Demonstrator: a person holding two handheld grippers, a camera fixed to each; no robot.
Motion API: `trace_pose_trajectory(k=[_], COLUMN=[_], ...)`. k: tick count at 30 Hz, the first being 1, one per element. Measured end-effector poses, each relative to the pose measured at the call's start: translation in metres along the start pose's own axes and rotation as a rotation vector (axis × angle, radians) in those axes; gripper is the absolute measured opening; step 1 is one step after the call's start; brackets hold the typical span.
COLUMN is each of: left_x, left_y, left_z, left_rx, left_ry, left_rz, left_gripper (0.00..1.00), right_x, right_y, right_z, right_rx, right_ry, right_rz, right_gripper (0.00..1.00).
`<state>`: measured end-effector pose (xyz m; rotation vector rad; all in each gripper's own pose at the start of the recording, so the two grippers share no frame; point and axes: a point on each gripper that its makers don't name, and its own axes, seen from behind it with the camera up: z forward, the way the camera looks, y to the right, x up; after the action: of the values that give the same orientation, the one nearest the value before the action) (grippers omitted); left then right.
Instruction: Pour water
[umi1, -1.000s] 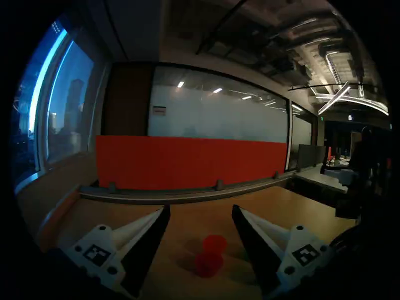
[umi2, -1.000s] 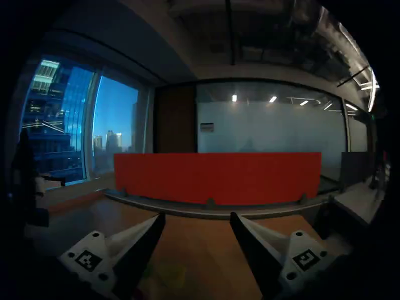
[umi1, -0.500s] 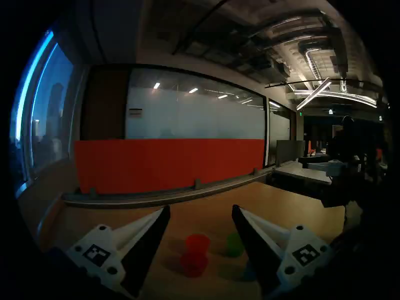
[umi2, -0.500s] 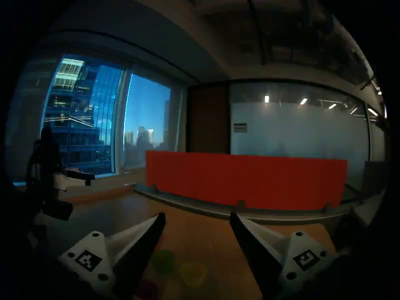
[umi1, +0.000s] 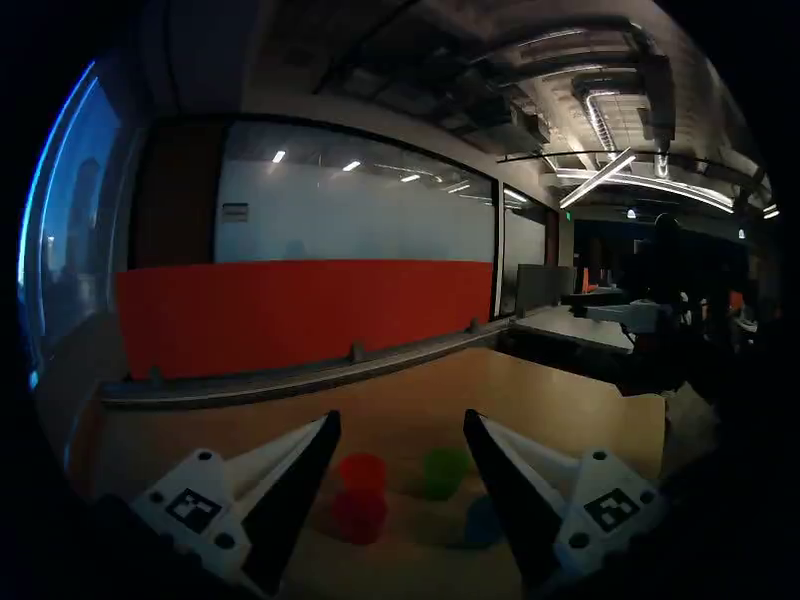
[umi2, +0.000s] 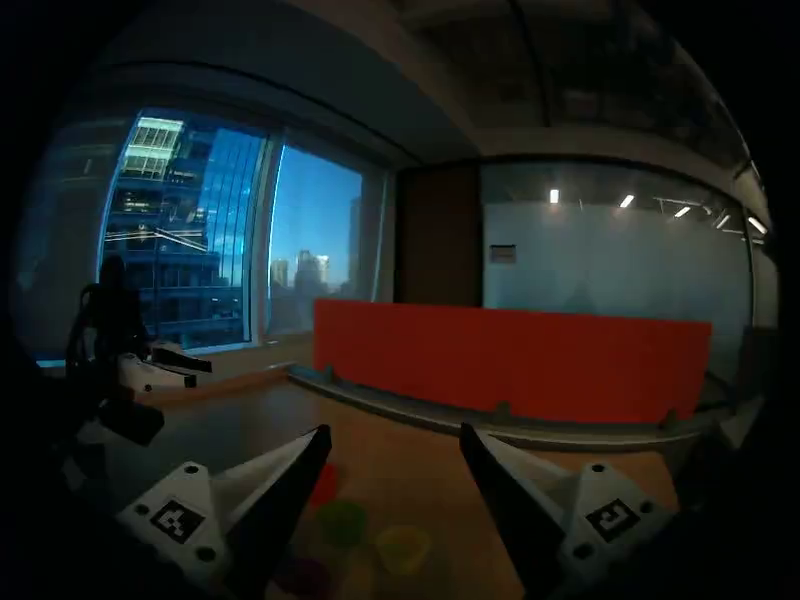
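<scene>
Several small cups stand close together on a wooden table (umi1: 560, 390). In the left gripper view, a red cup (umi1: 362, 470) stands behind a second red cup (umi1: 358, 515), with a green cup (umi1: 443, 472) and a blue cup (umi1: 483, 520) to their right. My left gripper (umi1: 400, 420) hangs open above them, holding nothing. In the right gripper view, a green cup (umi2: 342, 522), a yellow cup (umi2: 403, 548) and a red cup (umi2: 322, 485) sit low between the fingers. My right gripper (umi2: 394, 432) is open and empty too. The light is dim.
A red partition (umi1: 300, 310) on a grey rail runs along the table's far edge. Tall windows (umi2: 190, 250) line one side. The left gripper (umi2: 150, 375) shows far left in the right gripper view, the right gripper (umi1: 625, 315) far right in the left gripper view.
The left gripper's view swung right, bringing the green and blue cups into sight. The right gripper's view swung left and the cups appeared between its fingers. Both grippers stayed open.
</scene>
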<state>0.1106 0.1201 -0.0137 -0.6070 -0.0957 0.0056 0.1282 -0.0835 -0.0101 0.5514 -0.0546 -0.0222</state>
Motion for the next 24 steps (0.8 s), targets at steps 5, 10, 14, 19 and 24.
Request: trace_pose_trajectory(k=[5,10,14,19,24], left_x=[-0.007,-0.015,-0.021,-0.030,-0.040], left_y=[0.005,0.007,0.009,0.012,0.015], left_z=[0.002,0.003,0.005,0.008,0.010], left_rx=[-0.030,-0.052,-0.070,-0.083,-0.098], left_ry=[-0.024,-0.044,-0.062,-0.089,-0.113], left_rz=[0.003,0.012,0.025,0.043,0.055], left_gripper=[0.91,0.91,0.91,0.91,0.92], right_x=[-0.012,-0.024,-0.032,-0.043,-0.057], right_y=[-0.003,-0.004,-0.003,-0.001,0.002], right_z=[0.000,-0.002,-0.004,-0.006,-0.007], right_rx=[0.020,0.035,0.043,0.048,0.048], right_ry=[-0.046,-0.099,-0.136,-0.183,-0.225], right_rz=[-0.010,-0.013,-0.004,0.006,0.005], right_gripper=[1.00,1.00,1.00,1.00,1.00])
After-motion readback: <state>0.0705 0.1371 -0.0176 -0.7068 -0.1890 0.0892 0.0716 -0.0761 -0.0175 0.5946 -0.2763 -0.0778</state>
